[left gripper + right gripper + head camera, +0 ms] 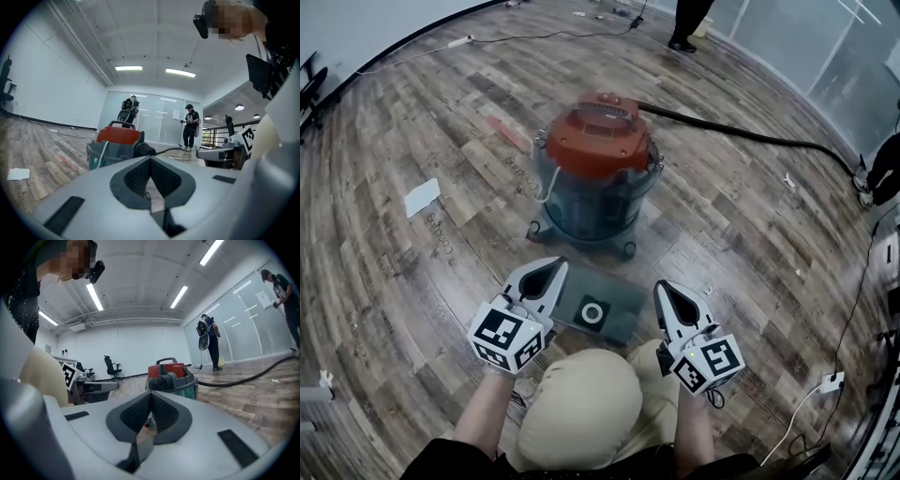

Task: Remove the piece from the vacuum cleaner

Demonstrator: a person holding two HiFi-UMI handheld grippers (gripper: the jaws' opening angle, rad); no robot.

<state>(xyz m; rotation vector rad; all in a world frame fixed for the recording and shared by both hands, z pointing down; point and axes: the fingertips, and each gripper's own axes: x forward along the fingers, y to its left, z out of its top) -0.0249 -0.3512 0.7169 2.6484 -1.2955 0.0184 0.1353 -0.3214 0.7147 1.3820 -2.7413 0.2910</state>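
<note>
The vacuum cleaner [595,173] stands on the wood floor ahead, an orange lid on a blue-grey drum with castors. It also shows in the left gripper view [117,145] and the right gripper view [171,376]. A black hose [750,136] runs from it to the right. A flat grey piece with a round ringed hole [595,312] lies on the floor between vacuum and grippers. My left gripper [555,266] and right gripper [660,286] hover side by side above that piece, pointing at the vacuum. Both are shut with nothing between the jaws.
A white sheet [422,197] lies on the floor to the left. The person's beige knee [581,403] is just behind the grippers. A white plug and cable [832,382] lie at the lower right. People stand by the glass wall [190,126]; office chairs [111,365] line the far side.
</note>
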